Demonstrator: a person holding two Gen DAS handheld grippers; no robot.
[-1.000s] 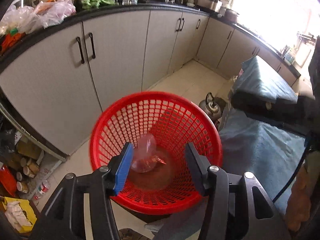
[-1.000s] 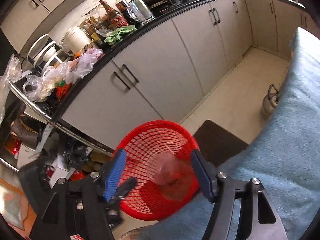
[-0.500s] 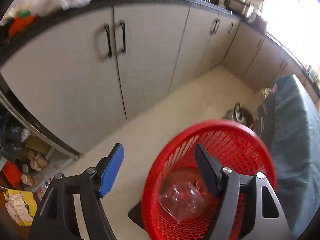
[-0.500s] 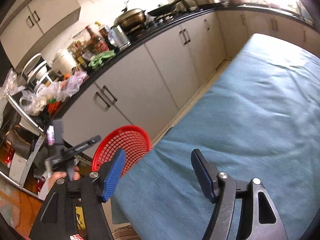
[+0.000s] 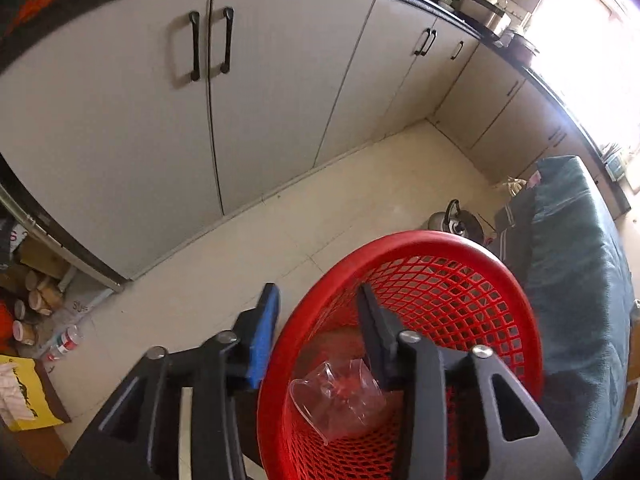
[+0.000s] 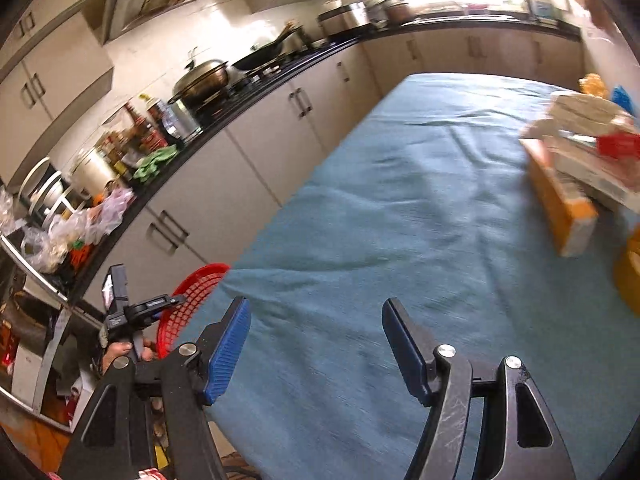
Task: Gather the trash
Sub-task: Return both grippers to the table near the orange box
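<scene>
Straddling the red basket's rim, the left gripper holds its fingers wide, a clear plastic bag inside; the right gripper, fingers wide, hovers over the blue-covered desk beside the basket.

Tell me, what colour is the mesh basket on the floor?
The basket is red, with an open lattice wall; the left wrist view shows it best.

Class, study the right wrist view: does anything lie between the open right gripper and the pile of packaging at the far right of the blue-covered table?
Nothing visible does. Between the right gripper and the packaging pile there is only bare blue table cover; the red basket sits off its left edge.
</scene>
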